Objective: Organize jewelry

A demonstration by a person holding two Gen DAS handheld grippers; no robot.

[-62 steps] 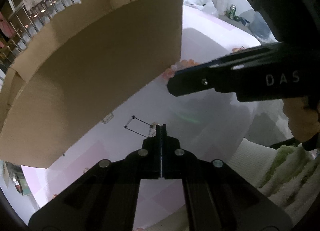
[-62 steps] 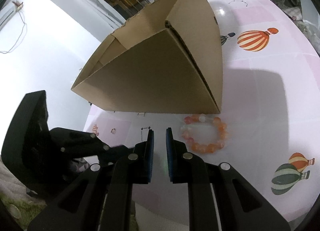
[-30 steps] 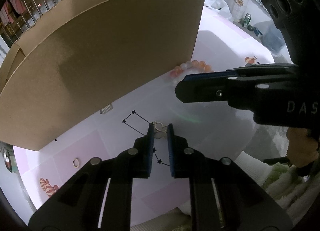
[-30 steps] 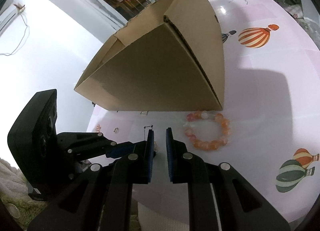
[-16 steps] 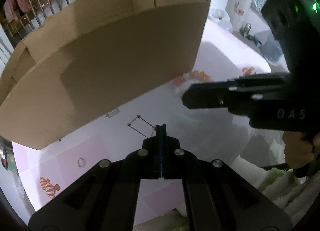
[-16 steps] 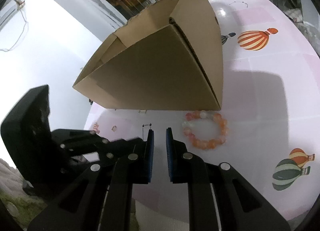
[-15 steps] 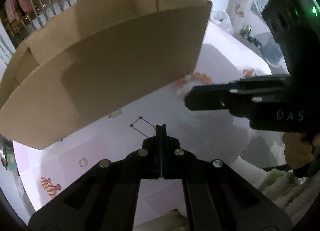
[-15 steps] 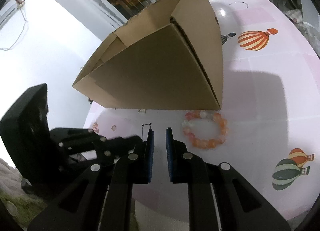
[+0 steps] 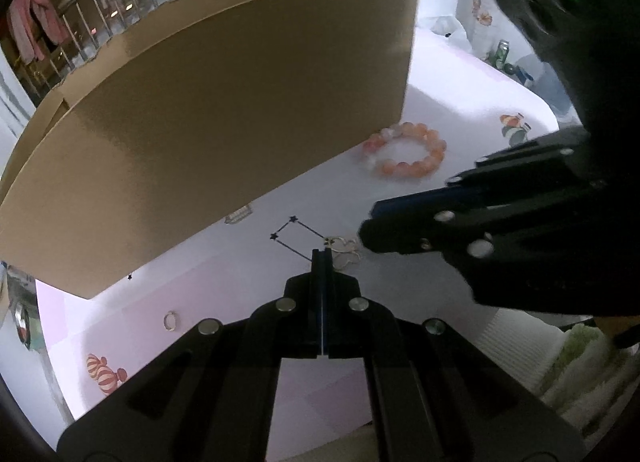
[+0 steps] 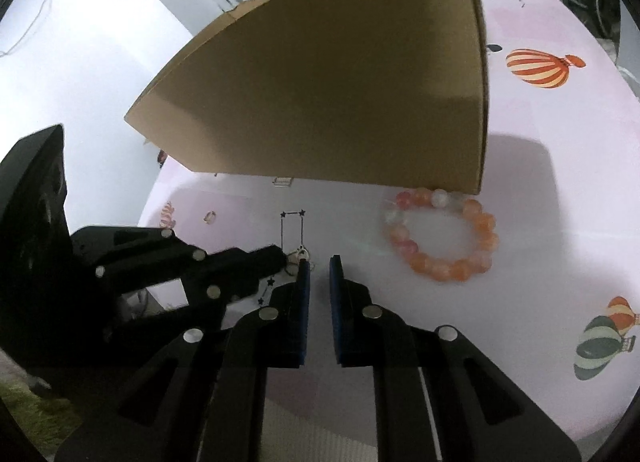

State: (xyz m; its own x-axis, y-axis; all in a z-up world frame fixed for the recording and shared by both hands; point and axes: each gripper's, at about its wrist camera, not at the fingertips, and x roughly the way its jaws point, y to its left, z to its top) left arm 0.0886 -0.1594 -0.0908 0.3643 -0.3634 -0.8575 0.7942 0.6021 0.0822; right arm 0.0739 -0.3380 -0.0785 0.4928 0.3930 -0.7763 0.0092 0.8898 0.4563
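Pink balloon-print tablecloth (image 10: 560,189) under cardboard box (image 9: 224,109); left gripper (image 9: 322,258) pressed together, right gripper (image 10: 318,266) narrowing, empty.

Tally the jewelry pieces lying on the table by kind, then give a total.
Beaded bracelet: 1
Small ring: 1
Silver clasp piece by the box: 1
Thin metal piece at the left gripper tips: 1
Total: 4

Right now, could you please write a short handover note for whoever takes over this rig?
Left gripper: shut, tips down at the small silver earring on the table; whether it is pinched is unclear.
Right gripper: closing, nothing between its fingers, beside the earring.
On the table: bead bracelet by the cardboard box corner, small ring, pale clip at the box's foot.
Done: nothing seen boxed; the inside is hidden.
Left: box every piece.
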